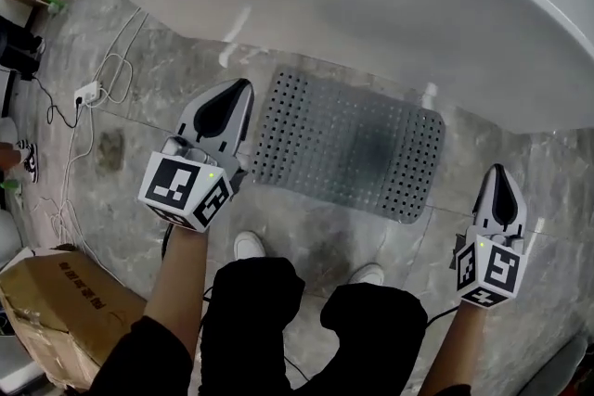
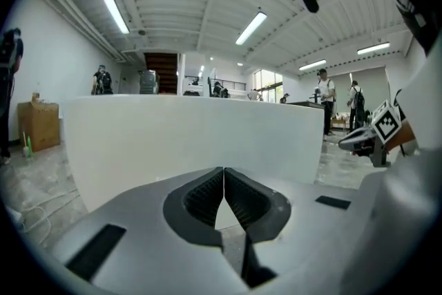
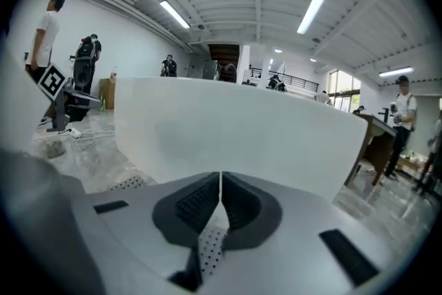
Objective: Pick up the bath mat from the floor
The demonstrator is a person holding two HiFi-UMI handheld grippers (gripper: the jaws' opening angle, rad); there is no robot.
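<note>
Mat [image 1: 348, 144] is lying flat on the floor, right against the tub [image 1: 371, 5] | left gripper [image 1: 244, 86] is hovering by the mat's left end, jaws pressed together, empty | right gripper [image 1: 498, 170] is hanging off the mat's right end, jaws pressed together, empty

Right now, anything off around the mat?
Minor only. The bath mat lies flat beside the tub, but a dark smudge marks its middle. Loose white cables and a power strip trail over the floor left of it. Nothing spilled or torn that I can see.
</note>
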